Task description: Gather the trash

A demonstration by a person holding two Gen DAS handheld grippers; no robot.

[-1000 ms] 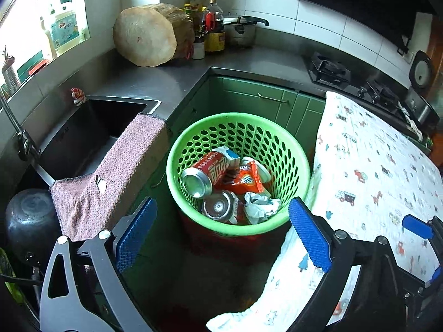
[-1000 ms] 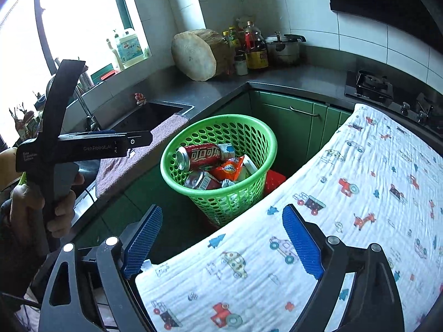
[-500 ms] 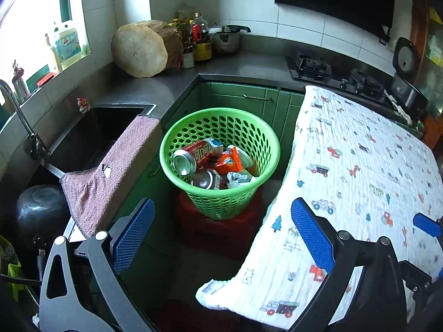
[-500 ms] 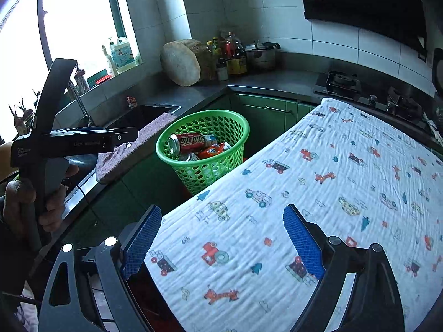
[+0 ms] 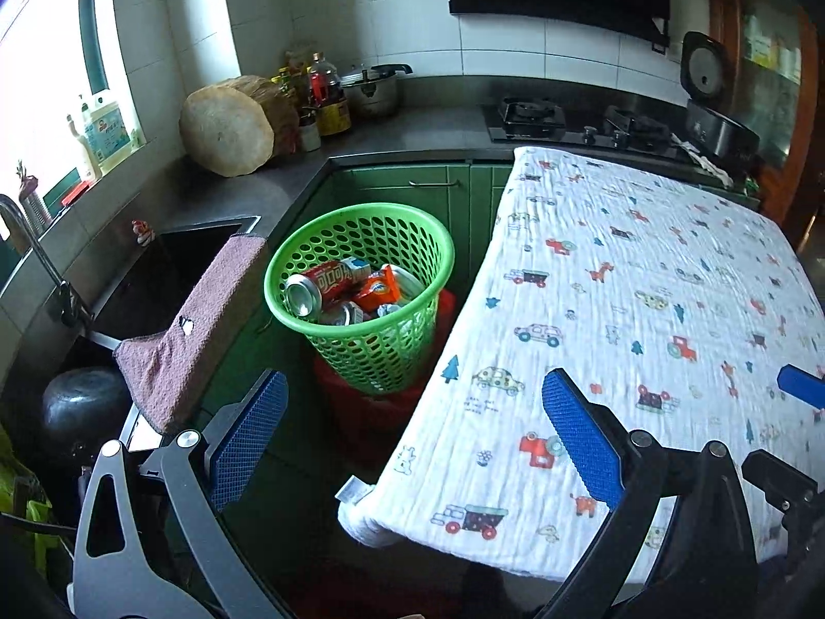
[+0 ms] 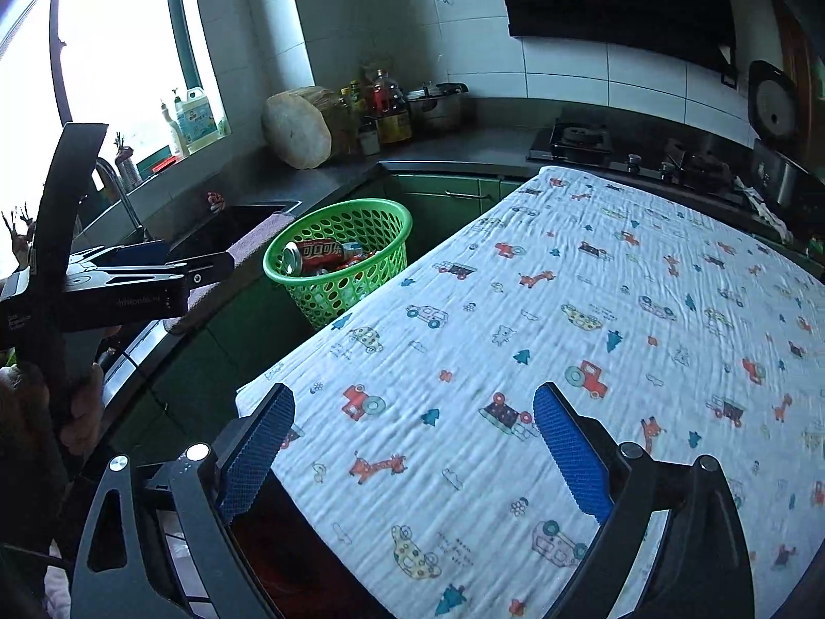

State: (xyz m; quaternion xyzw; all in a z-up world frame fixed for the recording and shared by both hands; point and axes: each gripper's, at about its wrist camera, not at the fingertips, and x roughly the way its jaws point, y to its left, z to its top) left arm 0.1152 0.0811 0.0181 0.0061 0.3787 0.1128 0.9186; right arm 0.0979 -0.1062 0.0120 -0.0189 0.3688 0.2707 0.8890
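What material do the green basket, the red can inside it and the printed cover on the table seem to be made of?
Green basket: likely moulded plastic, glossy, its wall pierced with even oval holes. Red can: probably thin aluminium, with a shiny silver end and printed red side. Printed cover: soft woven cloth, perhaps cotton muslin, matte and finely crinkled, hanging over the table edge.

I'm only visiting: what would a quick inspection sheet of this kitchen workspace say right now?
Surface: cartoon-print cloth covers the table; no trash seen on it.
Job's things: green basket holds a red can, an orange wrapper and other trash.
Clutter: pink towel draped over the sink edge.
Grippers: left gripper and right gripper open, empty.
Cables: nothing seen.
Surroundings: stove, wooden block, bottles.
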